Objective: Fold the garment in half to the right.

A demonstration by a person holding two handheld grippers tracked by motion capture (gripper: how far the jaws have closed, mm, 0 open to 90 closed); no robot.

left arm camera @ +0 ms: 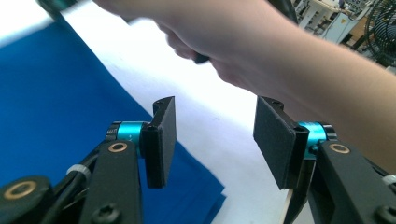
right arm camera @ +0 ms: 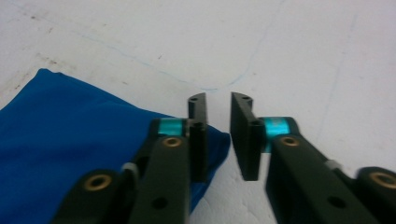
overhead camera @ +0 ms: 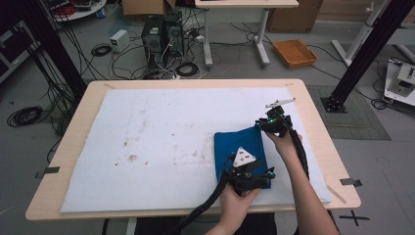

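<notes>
Overhead forward-down view; two close claw views, sharing the blue cloth (overhead camera: 240, 152).

Folded blue cloth (overhead camera: 243, 149) lies flat on the white mat (overhead camera: 147, 132)

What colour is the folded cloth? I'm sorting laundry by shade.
Solid deep blue cloth, shown best in the right gripper view.

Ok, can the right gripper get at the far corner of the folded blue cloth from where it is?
Probably yes. The right gripper hangs just beside that corner of the folded blue cloth, fingers slightly apart, with nothing between them and the cloth's edge on the white table cover.
</notes>
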